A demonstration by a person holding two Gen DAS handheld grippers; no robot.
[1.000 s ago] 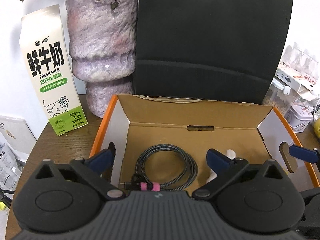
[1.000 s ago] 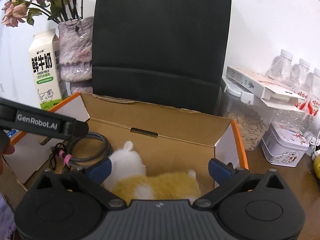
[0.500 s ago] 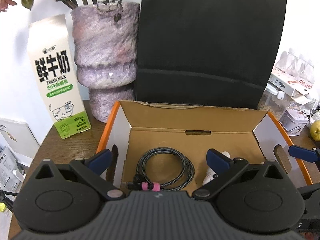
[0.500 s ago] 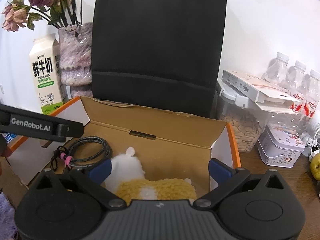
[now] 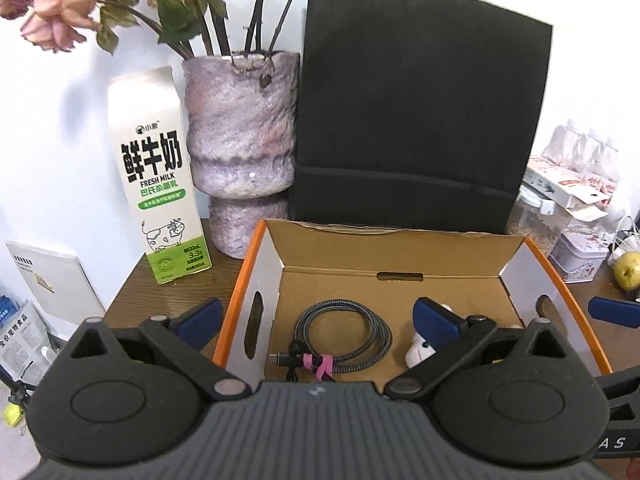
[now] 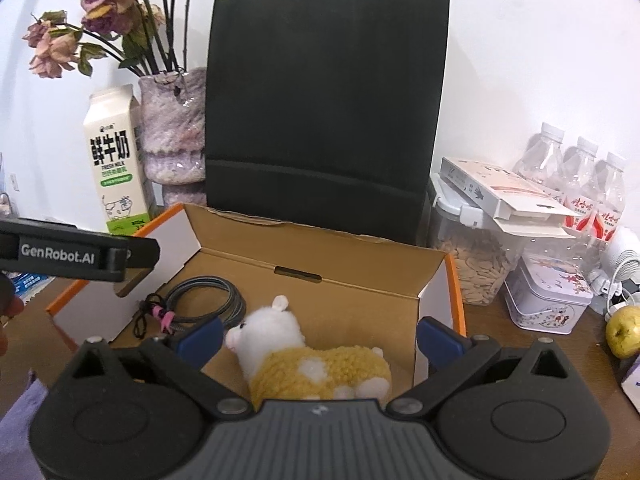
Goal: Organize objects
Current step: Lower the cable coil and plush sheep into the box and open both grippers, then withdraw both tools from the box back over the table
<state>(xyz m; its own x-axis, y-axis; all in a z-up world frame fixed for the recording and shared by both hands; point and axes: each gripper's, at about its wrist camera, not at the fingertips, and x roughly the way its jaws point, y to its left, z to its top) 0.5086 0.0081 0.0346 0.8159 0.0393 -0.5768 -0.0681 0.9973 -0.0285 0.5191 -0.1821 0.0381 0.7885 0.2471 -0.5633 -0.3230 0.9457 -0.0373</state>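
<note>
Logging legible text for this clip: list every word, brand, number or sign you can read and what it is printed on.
"鲜牛奶" and "FRESH MILK": milk carton.
"3.3": lower front of the same carton; the smaller print around it is too small to read.
"GenRobot.AI": side of the left gripper, seen from the right wrist.
"AS": partial lettering on the right gripper, the rest cut off.
Red labels on the water bottles, the flat white box and the leaflets: unreadable.

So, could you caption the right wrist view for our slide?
Open right gripper above a plush toy and coiled cable in a cardboard box.
</note>
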